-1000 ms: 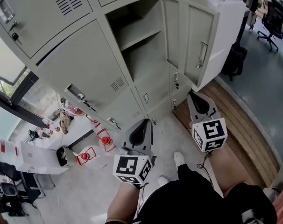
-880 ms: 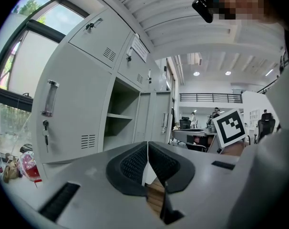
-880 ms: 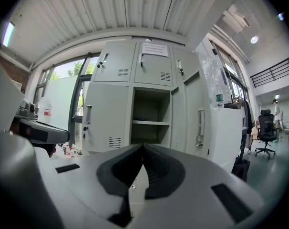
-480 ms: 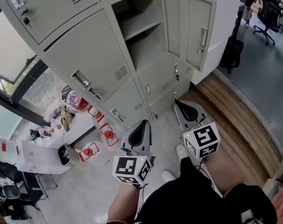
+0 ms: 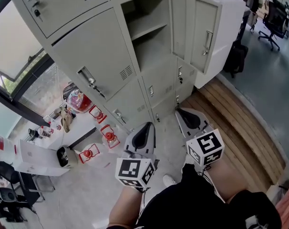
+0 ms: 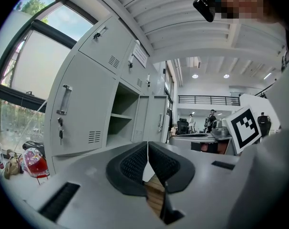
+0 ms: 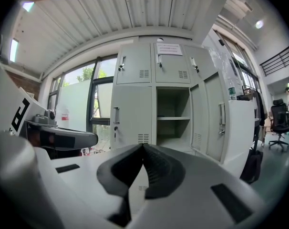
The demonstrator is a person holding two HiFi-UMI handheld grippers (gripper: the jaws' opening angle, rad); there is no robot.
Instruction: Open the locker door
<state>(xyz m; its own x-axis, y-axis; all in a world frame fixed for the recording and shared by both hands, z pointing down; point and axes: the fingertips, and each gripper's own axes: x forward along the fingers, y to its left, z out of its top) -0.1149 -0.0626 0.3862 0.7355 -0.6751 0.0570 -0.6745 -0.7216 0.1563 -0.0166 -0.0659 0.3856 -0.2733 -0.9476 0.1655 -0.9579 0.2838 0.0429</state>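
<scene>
The grey locker bank (image 5: 101, 56) fills the top of the head view. One locker door (image 5: 205, 32) with a metal handle (image 5: 208, 42) stands swung out to the right, baring an empty compartment with a shelf (image 5: 147, 30). My left gripper (image 5: 145, 127) and right gripper (image 5: 180, 112) hover low in front of the lockers, apart from them, both shut and empty. The left gripper view shows the left gripper (image 6: 147, 145) with pads together, the open compartment (image 6: 121, 118) beyond. In the right gripper view the right gripper (image 7: 143, 146) points at the open compartment (image 7: 173, 120) and the door (image 7: 216, 123).
Red lanterns (image 5: 106, 136) sit on the floor at the left by a white table (image 5: 35, 159). A wooden platform (image 5: 242, 128) runs along the right. A black bag (image 5: 235, 56) and an office chair (image 5: 278, 15) stand beyond the open door. The person's shoe (image 5: 169, 179) is below.
The right gripper has drawn back from the open door, moving left and lower in the head view. The left gripper shifted little. Both stayed shut.
</scene>
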